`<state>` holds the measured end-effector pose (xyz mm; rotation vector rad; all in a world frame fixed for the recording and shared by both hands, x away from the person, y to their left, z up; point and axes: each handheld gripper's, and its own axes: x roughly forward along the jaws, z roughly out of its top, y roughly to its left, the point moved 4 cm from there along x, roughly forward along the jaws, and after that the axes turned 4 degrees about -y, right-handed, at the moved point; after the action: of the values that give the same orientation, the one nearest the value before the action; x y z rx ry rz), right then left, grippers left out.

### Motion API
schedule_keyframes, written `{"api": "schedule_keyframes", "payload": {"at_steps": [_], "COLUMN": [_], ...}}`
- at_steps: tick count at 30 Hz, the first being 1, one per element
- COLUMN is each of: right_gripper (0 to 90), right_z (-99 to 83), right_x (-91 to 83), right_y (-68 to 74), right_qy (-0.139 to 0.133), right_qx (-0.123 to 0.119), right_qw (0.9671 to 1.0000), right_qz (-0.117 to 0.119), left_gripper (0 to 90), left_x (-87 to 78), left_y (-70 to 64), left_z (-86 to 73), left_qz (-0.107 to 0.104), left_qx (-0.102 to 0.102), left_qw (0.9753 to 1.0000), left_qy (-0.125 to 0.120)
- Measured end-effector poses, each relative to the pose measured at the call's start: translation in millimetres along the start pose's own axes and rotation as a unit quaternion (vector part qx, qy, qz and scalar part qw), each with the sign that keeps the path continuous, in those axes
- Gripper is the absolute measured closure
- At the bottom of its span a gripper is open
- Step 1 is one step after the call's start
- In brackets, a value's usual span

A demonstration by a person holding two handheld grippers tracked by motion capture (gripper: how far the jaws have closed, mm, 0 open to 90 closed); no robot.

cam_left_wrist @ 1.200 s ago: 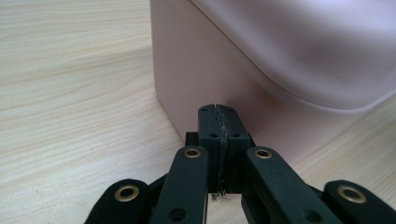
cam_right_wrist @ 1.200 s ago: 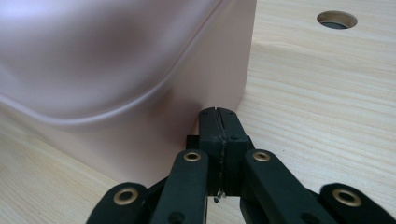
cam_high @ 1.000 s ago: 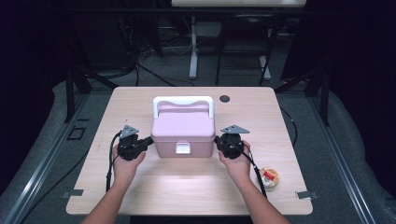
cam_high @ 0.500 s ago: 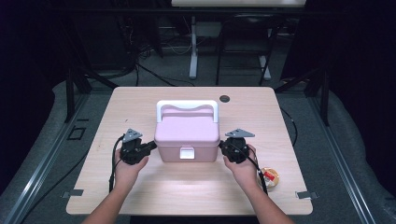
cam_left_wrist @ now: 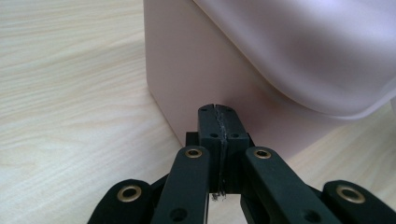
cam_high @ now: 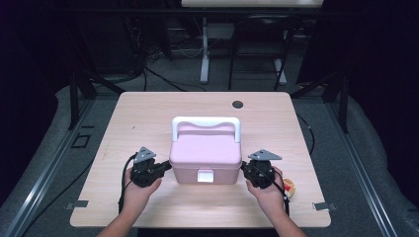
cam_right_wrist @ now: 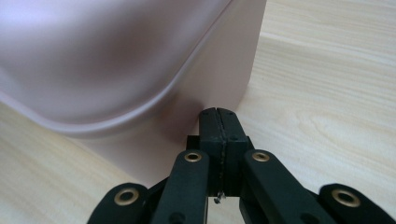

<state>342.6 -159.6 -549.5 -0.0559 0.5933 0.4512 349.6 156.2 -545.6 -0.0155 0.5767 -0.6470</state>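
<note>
Dark floor, cables and stand legs surrounded the light wooden table (cam_high: 148,118), which carried a pink lidded box (cam_high: 205,155) near its front centre, closer to the person's edge than to the far one. The box's white handle (cam_high: 206,122) lay folded toward the far side, and a white latch (cam_high: 205,176) faced the person.

The left gripper (cam_high: 167,168) met the box's left wall low down, and the right gripper (cam_high: 243,170) met the right wall at a matching height. In the left gripper view, the left gripper's jaws were pressed flat together with nothing between them, their tips against the pink wall beneath the overhanging lid (the right gripper view showed the same arrangement mirrored). With both claws closed and applied from opposite sides, the box appeared to be squeezed between two blunt pushers, a hold suited to sliding or steadying it, not lifting it by the handle.

A small round object (cam_high: 290,188) lay on the table beside the right hand (cam_high: 267,195). A dark grommet (cam_high: 238,104) sat near the far edge.
</note>
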Motion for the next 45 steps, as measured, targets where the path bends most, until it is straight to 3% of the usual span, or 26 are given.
{"api": "schedule_keyframes", "payload": {"at_steps": [10,14,26,32,40,45], "right_gripper": [90.0,90.0,90.0,90.0,90.0,90.0], "right_z": [-12.5,-17.8,-24.2,-26.7,-28.9,-30.8], "right_x": [-19.6,-28.2,-37.2,-40.5,-41.7,-42.5], "right_y": [-0.3,0.6,2.4,4.8,5.1,5.2], "right_qy": [0.003,0.007,0.007,0.005,-0.002,-0.007], "right_qx": [-0.002,0.0,0.003,-0.004,-0.007,-0.002], "right_qw": [1.0,0.9999,0.9999,0.9999,0.9999,0.9997], "right_qz": [0.004,0.01,0.012,0.013,0.013,0.021], "left_gripper": [90.0,90.0,90.0,90.0,90.0,90.0], "left_x": [-7.6,-11.5,-17.8,-21.8,-25.5,-27.9], "left_y": [-17.6,-24.0,-31.8,-34.3,-36.3,-35.2], "left_z": [-8.1,-11.5,-15.9,-19.8,-23.5,-24.1], "left_qz": [-0.014,-0.013,-0.018,-0.019,-0.027,-0.032], "left_qx": [0.006,0.017,0.014,0.018,0.01,0.018], "left_qw": [0.9999,0.9997,0.9996,0.9996,0.9996,0.9993], "left_qy": [0.005,0.006,0.014,0.008,0.006,0.01]}}
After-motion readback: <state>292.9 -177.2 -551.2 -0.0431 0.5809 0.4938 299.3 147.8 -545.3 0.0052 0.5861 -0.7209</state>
